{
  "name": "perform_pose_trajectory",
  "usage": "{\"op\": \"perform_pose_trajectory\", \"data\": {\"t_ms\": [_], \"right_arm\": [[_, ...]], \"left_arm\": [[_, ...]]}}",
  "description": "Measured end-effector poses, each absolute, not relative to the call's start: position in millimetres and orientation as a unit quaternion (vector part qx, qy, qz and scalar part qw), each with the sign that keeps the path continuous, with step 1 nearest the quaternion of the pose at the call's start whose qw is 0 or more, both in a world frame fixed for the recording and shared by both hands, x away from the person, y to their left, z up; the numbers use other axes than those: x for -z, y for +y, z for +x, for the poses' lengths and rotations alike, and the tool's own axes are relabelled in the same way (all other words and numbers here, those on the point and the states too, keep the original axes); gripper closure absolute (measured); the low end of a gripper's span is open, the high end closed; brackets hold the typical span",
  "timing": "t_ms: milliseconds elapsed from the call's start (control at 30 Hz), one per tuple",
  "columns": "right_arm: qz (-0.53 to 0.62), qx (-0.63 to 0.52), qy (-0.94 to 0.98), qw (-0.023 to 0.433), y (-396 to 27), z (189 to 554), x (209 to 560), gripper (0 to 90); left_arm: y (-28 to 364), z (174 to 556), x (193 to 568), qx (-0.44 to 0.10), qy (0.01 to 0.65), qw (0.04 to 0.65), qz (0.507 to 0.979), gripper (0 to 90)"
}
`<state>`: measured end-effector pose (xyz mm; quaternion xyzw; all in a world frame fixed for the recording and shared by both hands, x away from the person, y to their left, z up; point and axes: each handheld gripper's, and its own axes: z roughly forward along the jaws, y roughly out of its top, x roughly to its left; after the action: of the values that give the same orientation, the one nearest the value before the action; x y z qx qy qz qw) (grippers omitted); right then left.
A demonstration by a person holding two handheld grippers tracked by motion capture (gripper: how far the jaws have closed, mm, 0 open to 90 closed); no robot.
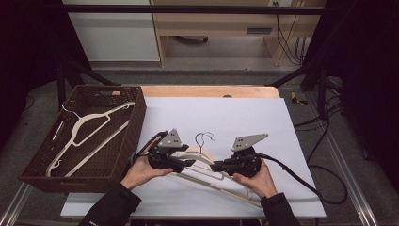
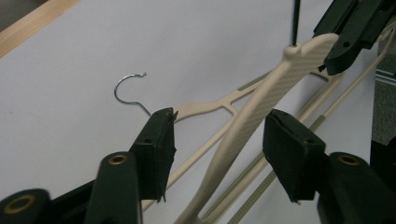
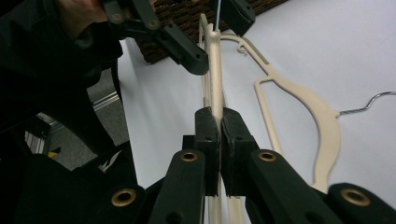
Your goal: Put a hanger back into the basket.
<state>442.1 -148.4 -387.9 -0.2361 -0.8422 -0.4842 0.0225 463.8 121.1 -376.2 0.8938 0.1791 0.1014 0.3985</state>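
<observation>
The right gripper (image 3: 215, 135) pinches a cream hanger (image 3: 215, 70) held on edge above the white mat (image 1: 244, 117). The left gripper (image 2: 217, 140) stands spread around that hanger's arm, pads apart from it. The right gripper view shows a second hanger (image 3: 322, 126) flat beneath, and the high view a third (image 1: 89, 132) in the wicker basket (image 1: 136, 117) left.

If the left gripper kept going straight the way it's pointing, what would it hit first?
Probably the raised hanger: its arm runs between the left gripper's open jaws, and just beyond, the right gripper clamps it. Depth is hard to judge, so it might pass a little to one side.
</observation>
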Motion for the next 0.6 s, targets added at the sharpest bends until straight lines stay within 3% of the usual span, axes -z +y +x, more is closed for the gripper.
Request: {"op": "perform_pose_trajectory", "data": {"t_ms": [167, 367, 600], "right_arm": [[-0.232, 0.483, -0.844, 0.023, -148.0, 443.1, 388.8, 87.1], [-0.23, 0.481, -0.846, 0.018, -148.7, 442.7, 388.2, 85.5], [-0.243, 0.493, -0.835, -0.02, -152.6, 442.8, 383.6, 76.7]], "left_arm": [[119.2, 461.8, 376.7, -0.088, 0.169, 0.393, 0.9, 63.8], [119.3, 455.1, 373.7, -0.097, 0.164, 0.379, 0.905, 67.8], [120.1, 444.3, 371.9, -0.072, 0.174, 0.387, 0.903, 78.0]]}}
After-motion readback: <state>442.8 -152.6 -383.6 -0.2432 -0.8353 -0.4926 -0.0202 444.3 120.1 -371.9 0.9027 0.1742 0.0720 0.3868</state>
